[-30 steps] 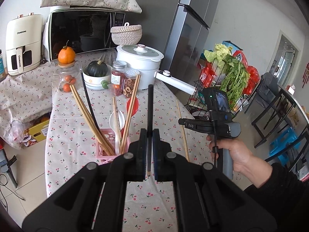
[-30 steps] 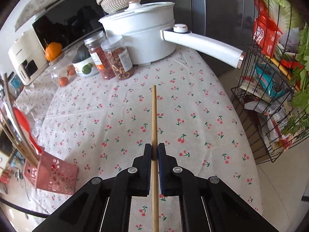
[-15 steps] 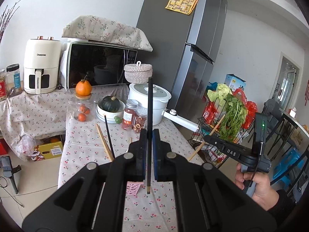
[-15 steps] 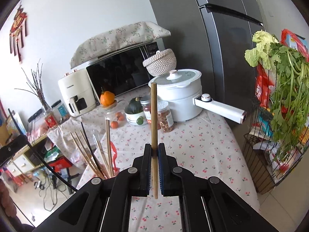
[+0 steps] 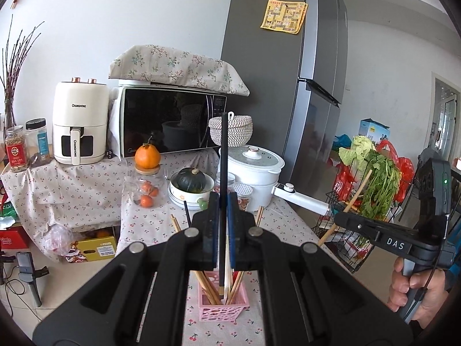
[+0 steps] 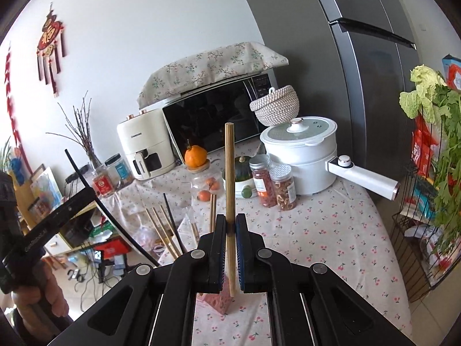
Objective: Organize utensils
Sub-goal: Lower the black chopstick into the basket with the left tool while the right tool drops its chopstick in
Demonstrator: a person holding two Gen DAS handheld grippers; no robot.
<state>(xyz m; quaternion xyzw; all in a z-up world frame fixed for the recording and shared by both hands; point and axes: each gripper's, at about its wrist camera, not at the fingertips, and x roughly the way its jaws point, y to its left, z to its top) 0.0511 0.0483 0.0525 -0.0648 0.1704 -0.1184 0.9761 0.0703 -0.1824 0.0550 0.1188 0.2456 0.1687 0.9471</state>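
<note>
A grey refrigerator (image 5: 288, 92) filled the frame's 1 o'clock, a cloth-draped microwave (image 5: 170, 124) at 11 o'clock and a white lidded pot (image 5: 253, 173) just right of centre. All stood behind a table under a cherry-print tablecloth (image 6: 317, 230). On that cloth, at 6 o'clock in the left wrist view, a pink slotted holder (image 5: 223, 305) stood upright, wooden chopsticks fanning up out of it.

The left gripper (image 5: 222, 230) was clamped on a black chopstick (image 5: 223, 155). Its long axis ran straight along the 12-to-6 line. One end pointed up past a woven basket, while the lower, pale-tipped end hung directly above the holder's mouth.

The right gripper (image 6: 231, 239) was closed tight on a wooden chopstick (image 6: 229, 170), likewise upright. Its top pointed to 12 o'clock, leaning a shade left, and its lower end sat just over the holder's near corner.

Seen from the left wrist at 4 o'clock, that same wooden stick slanted toward 1 o'clock from the tool in the person's right hand (image 5: 417, 288).
</note>
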